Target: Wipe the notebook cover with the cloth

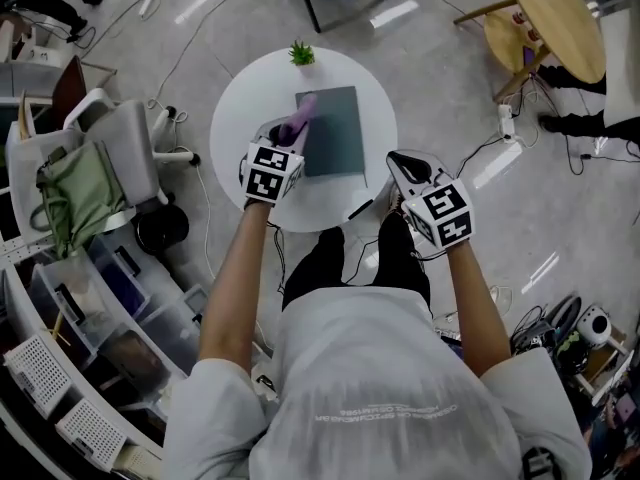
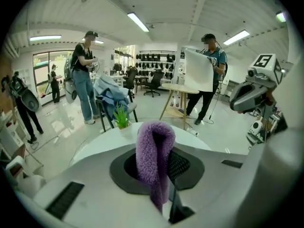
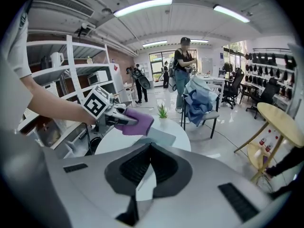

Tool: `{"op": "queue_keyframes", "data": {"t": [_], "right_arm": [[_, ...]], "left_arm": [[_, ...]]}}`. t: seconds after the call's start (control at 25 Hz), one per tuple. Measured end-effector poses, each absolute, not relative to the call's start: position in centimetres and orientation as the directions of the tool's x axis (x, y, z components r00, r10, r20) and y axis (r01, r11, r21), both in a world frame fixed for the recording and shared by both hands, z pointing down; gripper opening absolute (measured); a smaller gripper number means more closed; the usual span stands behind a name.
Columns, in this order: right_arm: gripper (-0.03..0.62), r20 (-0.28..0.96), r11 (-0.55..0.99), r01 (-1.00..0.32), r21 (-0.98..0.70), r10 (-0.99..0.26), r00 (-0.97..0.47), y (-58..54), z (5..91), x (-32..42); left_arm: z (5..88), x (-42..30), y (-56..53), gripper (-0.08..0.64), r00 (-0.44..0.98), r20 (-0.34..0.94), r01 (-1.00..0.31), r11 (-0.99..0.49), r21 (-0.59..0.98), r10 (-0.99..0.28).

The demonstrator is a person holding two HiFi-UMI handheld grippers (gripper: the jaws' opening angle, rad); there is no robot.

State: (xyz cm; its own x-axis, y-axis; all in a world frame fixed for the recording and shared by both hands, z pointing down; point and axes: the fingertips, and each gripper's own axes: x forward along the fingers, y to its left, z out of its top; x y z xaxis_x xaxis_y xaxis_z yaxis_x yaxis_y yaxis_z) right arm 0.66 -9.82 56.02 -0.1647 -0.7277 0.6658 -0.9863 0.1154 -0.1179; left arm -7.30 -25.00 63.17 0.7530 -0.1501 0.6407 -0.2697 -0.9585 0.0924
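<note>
Left gripper: clenched on the one purple cloth.
Right gripper: jaws together, nothing between them, by the table's right rim.
Counts: two grippers, one cloth, one notebook, one plant.
Views: the notebook shows in the head and right gripper views only, with the cloth at its left edge.
Notebook: flat on the table, long axis pointing away from the person.

Bright ceiling strip lights, glare streaks on the floor, fisheye-bent edges, dark vignetted corners
</note>
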Motion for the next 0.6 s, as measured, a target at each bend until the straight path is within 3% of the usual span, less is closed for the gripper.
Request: {"op": "queue_keyframes", "data": {"t": [0.36,0.6], "right_arm": [[0.002,0.679,0.073,-0.988,-0.134,-0.720,-0.145,-10.0,56.0,3.4],[0.002,0.684,0.055,-0.986,-0.156,-0.714,-0.149,-10.5,57.0,5.2]], "left_arm": [[68.1,-1.7,-28.9,0.057,0.639,0.752,-0.154,-0.984,-0.085,-0.164],[71.9,0.3,-27.7,0.057,0.602,0.796,-0.102,-0.995,0.006,-0.057]]}}
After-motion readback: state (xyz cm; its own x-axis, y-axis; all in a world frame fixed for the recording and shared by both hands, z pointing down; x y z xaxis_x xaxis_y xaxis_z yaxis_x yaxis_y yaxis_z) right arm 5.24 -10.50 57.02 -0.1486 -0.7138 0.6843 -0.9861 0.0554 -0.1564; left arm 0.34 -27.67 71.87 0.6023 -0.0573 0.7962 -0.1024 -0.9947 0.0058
